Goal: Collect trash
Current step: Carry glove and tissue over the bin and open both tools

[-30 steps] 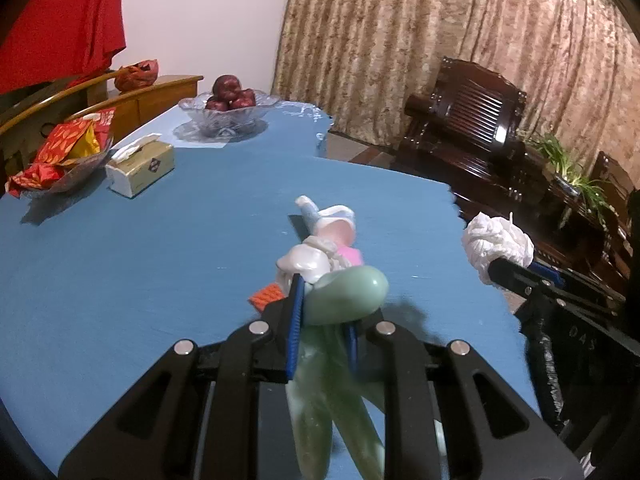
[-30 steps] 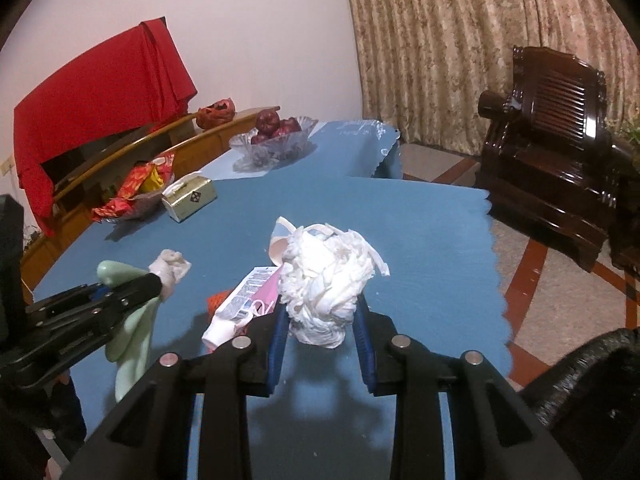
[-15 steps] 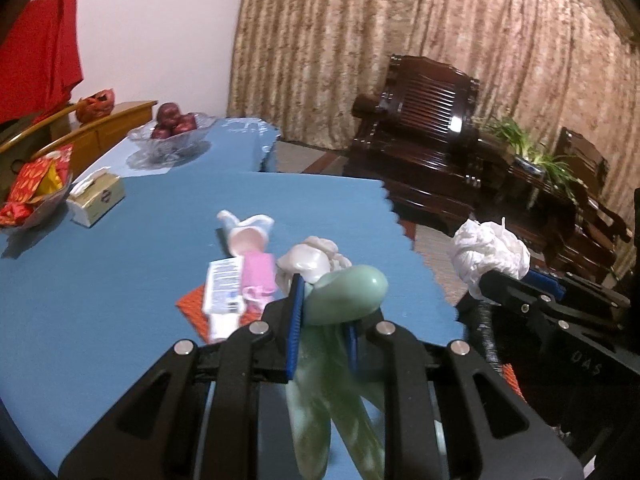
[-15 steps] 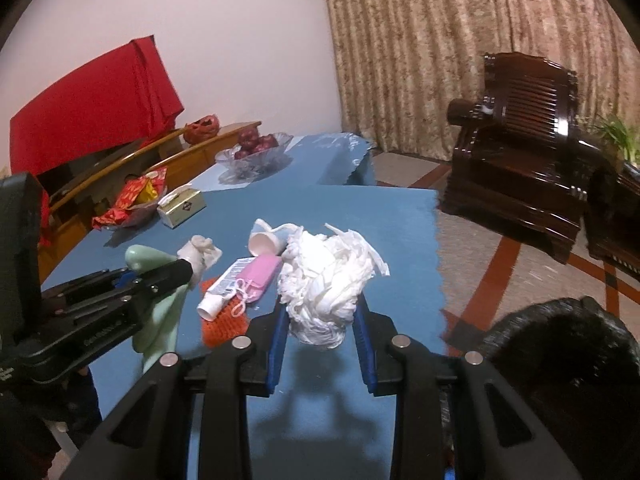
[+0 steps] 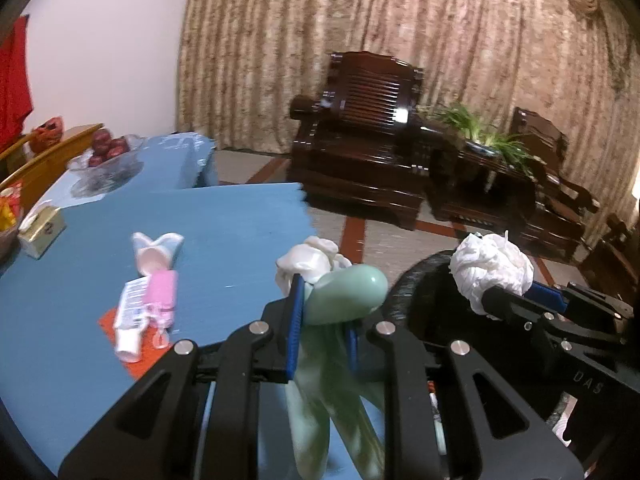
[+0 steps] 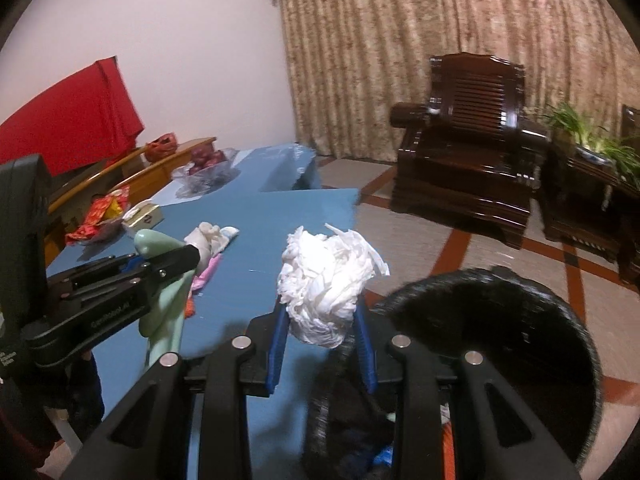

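Observation:
My left gripper (image 5: 322, 300) is shut on a pale green rubber glove (image 5: 348, 292) with a white wad at its tip, held at the blue table's right edge; it shows in the right wrist view (image 6: 160, 248) too. My right gripper (image 6: 320, 320) is shut on a crumpled white tissue ball (image 6: 328, 280), held at the rim of a black trash bin (image 6: 500, 320). The tissue ball (image 5: 492, 268) and bin (image 5: 424, 292) also show in the left wrist view. A toothpaste tube (image 5: 130, 316), pink item (image 5: 162, 292), white paper cup (image 5: 154, 250) and orange wrapper (image 5: 110, 320) lie on the table.
On the blue table (image 5: 224, 216) stand a small box (image 5: 40, 232) and a glass bowl of red fruit (image 5: 106, 152) at the far left. Dark wooden armchairs (image 5: 368, 120) and a potted plant (image 5: 480, 128) stand across the tiled floor.
Both grippers have swung right, away from the table's middle toward the black bin, carrying the glove and the tissue ball. The bin has come into view under the right gripper.

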`<action>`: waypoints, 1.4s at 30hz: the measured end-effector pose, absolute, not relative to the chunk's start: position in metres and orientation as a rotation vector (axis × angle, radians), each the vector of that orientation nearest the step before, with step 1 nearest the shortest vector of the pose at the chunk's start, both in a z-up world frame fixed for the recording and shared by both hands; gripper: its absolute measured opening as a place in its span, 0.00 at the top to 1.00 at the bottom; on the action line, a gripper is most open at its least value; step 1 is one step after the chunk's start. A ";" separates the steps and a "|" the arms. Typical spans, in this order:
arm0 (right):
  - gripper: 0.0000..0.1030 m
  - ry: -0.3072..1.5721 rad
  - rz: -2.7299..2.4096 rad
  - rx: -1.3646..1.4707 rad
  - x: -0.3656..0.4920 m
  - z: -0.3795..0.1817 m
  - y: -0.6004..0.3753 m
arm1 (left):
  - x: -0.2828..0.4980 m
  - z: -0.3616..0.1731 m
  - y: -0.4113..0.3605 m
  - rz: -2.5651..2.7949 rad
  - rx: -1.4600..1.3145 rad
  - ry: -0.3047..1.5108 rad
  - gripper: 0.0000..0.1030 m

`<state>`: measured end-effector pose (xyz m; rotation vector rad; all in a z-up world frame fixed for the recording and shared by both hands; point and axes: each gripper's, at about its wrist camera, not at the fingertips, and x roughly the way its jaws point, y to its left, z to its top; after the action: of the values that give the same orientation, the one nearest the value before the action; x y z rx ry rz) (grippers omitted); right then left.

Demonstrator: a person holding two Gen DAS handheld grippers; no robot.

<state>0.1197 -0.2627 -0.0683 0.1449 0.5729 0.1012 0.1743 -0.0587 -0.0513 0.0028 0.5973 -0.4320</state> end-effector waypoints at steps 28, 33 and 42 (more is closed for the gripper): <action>0.70 0.645 -0.209 0.214 0.064 -0.112 -0.394 | 0.168 -0.098 -0.224 -0.723 0.098 0.637 0.83; 0.70 0.666 -0.221 0.231 0.062 -0.124 -0.399 | 0.172 -0.111 -0.240 -0.748 0.124 0.655 0.83; 0.60 0.699 -0.236 0.229 0.059 -0.136 -0.403 | 0.176 -0.121 -0.244 -0.758 0.121 0.685 0.70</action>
<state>0.0595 -0.4031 -0.1361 0.2286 0.6990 -0.2361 0.1760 -0.2440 -0.1207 0.1205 0.6847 -0.7577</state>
